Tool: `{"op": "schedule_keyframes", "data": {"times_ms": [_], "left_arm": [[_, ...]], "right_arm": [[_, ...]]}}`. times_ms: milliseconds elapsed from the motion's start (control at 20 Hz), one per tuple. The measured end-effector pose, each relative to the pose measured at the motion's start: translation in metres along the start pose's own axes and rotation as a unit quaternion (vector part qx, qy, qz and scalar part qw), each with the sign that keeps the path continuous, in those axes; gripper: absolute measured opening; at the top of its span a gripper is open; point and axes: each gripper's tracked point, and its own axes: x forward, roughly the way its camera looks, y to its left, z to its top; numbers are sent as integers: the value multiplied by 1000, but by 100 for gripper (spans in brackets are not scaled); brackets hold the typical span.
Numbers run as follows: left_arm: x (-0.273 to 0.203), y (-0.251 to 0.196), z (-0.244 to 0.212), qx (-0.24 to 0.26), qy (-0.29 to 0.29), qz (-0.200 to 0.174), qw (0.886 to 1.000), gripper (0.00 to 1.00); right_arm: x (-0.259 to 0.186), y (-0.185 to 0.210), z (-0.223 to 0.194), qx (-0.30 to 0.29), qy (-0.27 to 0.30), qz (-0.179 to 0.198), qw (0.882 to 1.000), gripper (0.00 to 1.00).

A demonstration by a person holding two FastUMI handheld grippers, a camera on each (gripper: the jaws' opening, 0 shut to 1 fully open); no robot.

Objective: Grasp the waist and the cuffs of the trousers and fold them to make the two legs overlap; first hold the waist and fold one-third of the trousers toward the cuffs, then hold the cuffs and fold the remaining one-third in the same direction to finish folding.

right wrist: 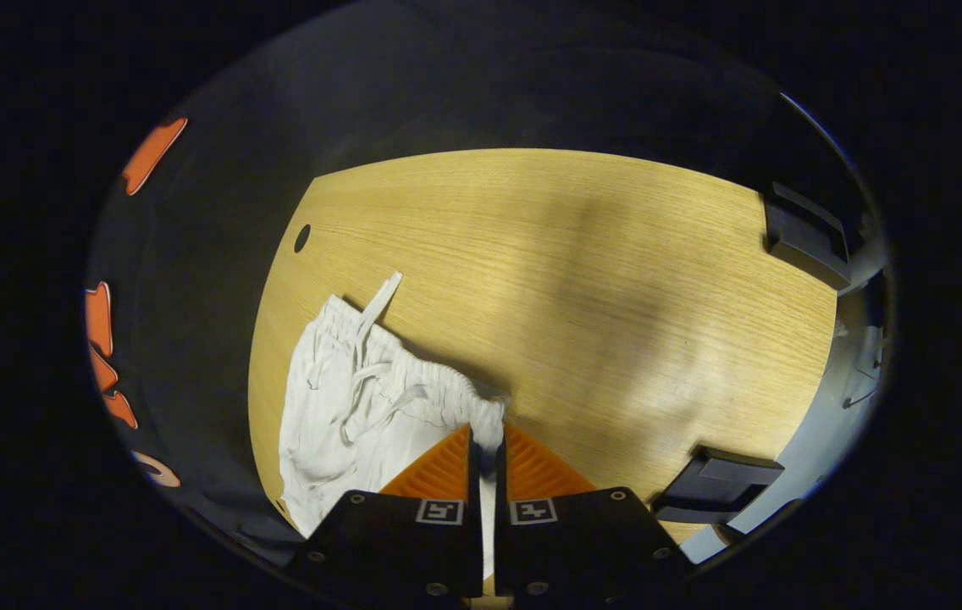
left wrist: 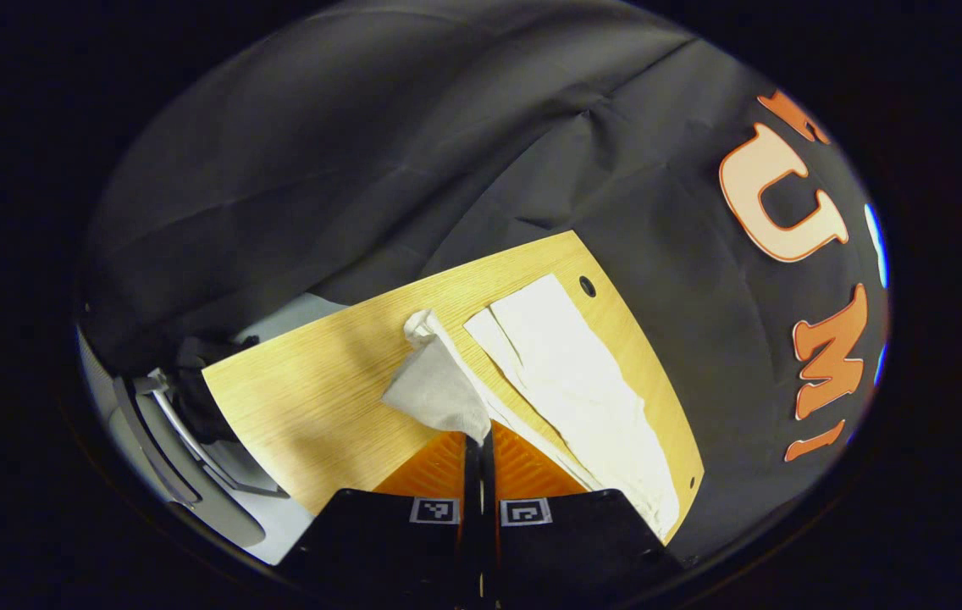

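Here the white trousers (left wrist: 583, 381) lie along the far edge of the wooden bench (left wrist: 312, 398), near the black cloth wall. In the left gripper view the left claw (left wrist: 481, 440) is pressed together on a corner of cloth, a cuff by the look of it, lifted off the bench so that it hangs in a loose grey-shadowed flap; the other leg lies flat just beside it. The cloth looks thin, soft and light, so it should drape and crease readily and slide little on the wood; hems and the waistband are the firm places to take hold.

In the right gripper view the right claw (right wrist: 487, 445) pinches the gathered waistband (right wrist: 439, 385) at its near corner, drawstrings (right wrist: 375, 313) trailing across the crumpled top. Both claws are held above the bench, looking down at it on a slant, each at one end of the garment. Judging by this, the leg-over-leg fold is under way.
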Motion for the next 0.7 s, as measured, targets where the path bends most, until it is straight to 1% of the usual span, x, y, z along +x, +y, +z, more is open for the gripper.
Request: {"op": "schedule_keyframes", "data": {"times_ms": [100, 250, 300, 350, 500, 700], "left_arm": [[0, 4, -1, -2, 6, 10, 1000, 5], [0, 9, 3, -16, -1, 19, 1000, 4], [-1, 10, 3, -16, -1, 22, 1000, 4], [0, 12, 2, -13, -2, 23, 1000, 5], [1, -2, 12, 10, -1, 19, 1000, 5], [15, -35, 39, 63, 12, -8, 998, 4]], "right_arm": [[-5, 6, 7, 7, -4, 14, 1000, 5], [-10, 11, 15, 7, -8, 29, 1000, 5], [-11, 14, 16, 13, -6, 37, 999, 9], [-12, 18, 16, 14, -3, 43, 999, 4], [-20, 24, 20, 5, -3, 48, 999, 4], [-34, 45, 26, 11, -3, 64, 998, 4]]}}
